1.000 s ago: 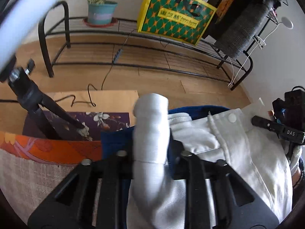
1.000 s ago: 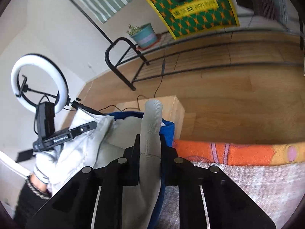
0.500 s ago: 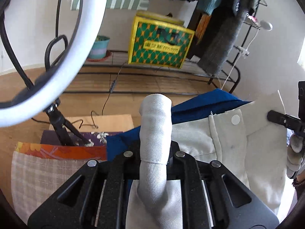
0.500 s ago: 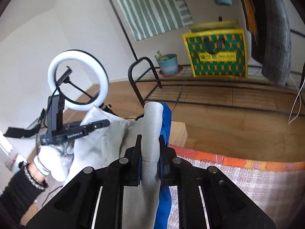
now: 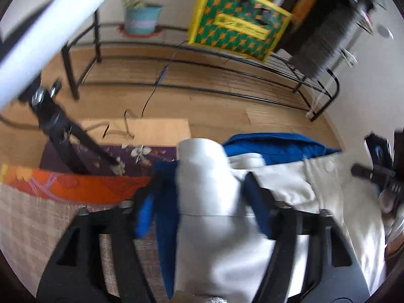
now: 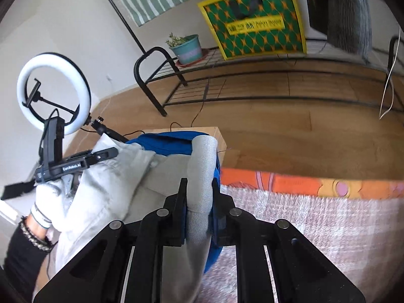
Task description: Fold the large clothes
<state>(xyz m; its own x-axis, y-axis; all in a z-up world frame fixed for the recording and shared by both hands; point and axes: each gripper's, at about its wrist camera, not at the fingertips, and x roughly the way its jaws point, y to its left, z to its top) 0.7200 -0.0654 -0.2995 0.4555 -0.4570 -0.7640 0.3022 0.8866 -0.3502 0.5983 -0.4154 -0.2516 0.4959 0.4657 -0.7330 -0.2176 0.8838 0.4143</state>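
Note:
A large pale grey-white garment with a blue lining (image 5: pixel 290 184) hangs between both grippers; it also shows in the right wrist view (image 6: pixel 118 186). In the left wrist view my left gripper (image 5: pixel 202 192) has its jaws wide apart, with a fold of the cloth still lying between them. My right gripper (image 6: pixel 200 202) is shut on another fold of the same garment. The left gripper's body (image 6: pixel 73 166) shows in the right wrist view, held by a gloved hand at the far left. A white snap button (image 5: pixel 329 167) sits on the cloth.
A beige woven cloth with an orange patterned border (image 6: pixel 315 217) lies below. A ring light on a tripod (image 6: pixel 53 93) stands at the left. A black metal rack (image 6: pixel 252 83) carries a potted plant (image 6: pixel 188 49) and a green-yellow bag (image 6: pixel 255 22). Wooden floor lies beyond.
Both grippers have dropped lower with the garment and tilted down. The left gripper's jaws have spread apart around the fold. The right gripper stays clamped.

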